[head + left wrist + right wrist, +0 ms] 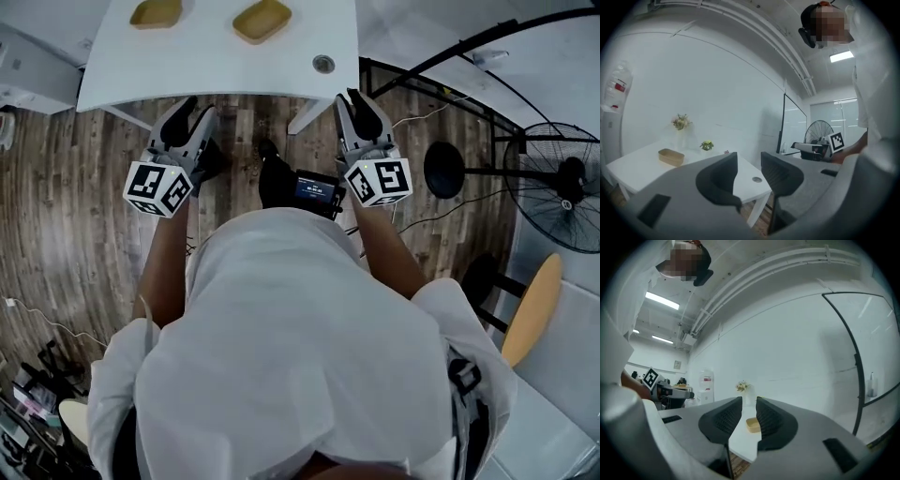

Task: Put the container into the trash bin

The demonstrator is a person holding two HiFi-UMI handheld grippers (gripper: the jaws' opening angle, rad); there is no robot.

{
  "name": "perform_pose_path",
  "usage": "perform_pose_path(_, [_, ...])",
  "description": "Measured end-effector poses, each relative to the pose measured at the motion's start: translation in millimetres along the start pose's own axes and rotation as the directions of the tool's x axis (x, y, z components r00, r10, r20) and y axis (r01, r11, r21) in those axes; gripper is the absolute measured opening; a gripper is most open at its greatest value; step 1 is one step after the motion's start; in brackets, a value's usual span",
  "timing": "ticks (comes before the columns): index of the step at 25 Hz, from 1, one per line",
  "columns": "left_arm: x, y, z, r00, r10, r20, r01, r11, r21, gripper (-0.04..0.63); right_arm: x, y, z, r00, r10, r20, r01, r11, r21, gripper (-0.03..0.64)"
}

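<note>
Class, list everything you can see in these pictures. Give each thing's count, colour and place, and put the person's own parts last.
table: one, white, in front of the person
containers: two, tan, apart on the table; the other lies to its left
flowers: two bunches, one pale and one small yellow-green, on the table near the wall
fan: one, black, standing on the floor to the person's right
water dispenser: one, white, against the far wall
floor: brown wood, under everything
shirt: one, white, on the person
left gripper: one, grey, held level, jaws apart, empty
right gripper: one, grey, held level, jaws apart, empty
</note>
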State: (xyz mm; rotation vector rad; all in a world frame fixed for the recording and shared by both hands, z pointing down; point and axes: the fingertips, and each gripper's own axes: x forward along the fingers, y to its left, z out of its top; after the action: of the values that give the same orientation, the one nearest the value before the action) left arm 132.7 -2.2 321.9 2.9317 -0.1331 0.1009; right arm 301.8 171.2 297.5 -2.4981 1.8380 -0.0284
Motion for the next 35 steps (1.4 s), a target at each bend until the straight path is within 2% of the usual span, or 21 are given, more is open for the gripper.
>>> perform_pose_path(6, [59,62,23,0.997,0.076,-0.007,-0.076,0.997,0.006,0.161,107,-42,5,0.995,0.095,0.002,-0.095,0.995,-0.005,0.112])
perform_pose_path(12, [129,110,38,0.994,0.106,-0.030,-0.105,0.994,0.019,0.173,182,-95,1,0.992,0.130,-0.008,-0.129,0.991,0.015,0.112])
perform_pose_path(17, [182,147,36,0.992,0.096,-0.086,-0.096,0.995,0.011,0.187,231,-126,-15,0.988,0.152,-0.032,-0.152,0.988,0.030,0.112])
perform_pose_path(21, [218,172,25,0.979,0.072,-0.190,-0.074,0.997,-0.001,0.190,262,-145,-29,0.986,0.156,-0.050,-0.154,0.987,0.056,0.112])
perform_pose_path(23, [232,184,13,0.962,0.047,-0.271,-0.053,0.999,-0.015,0.193,274,-150,-36,0.986,0.156,-0.058,-0.152,0.986,0.072,0.112])
perform_pose_path(25, [246,192,-1,0.935,0.015,-0.355,-0.024,0.999,-0.022,0.193,284,-158,-43,0.986,0.153,-0.068,-0.147,0.985,0.087,0.112])
perform_pose_path(30, [285,202,-46,0.832,-0.049,-0.552,0.041,0.999,-0.027,0.196,301,-183,-65,0.985,0.144,-0.099,-0.132,0.984,0.118,0.112])
perform_pose_path(33, [304,209,-73,0.776,-0.062,-0.627,0.046,0.998,-0.042,0.196,305,-195,-74,0.984,0.140,-0.111,-0.125,0.984,0.129,0.112])
perform_pose_path(35, [309,219,-88,0.751,-0.086,-0.655,0.047,0.996,-0.077,0.196,309,-192,-76,0.984,0.132,-0.120,-0.116,0.984,0.132,0.112])
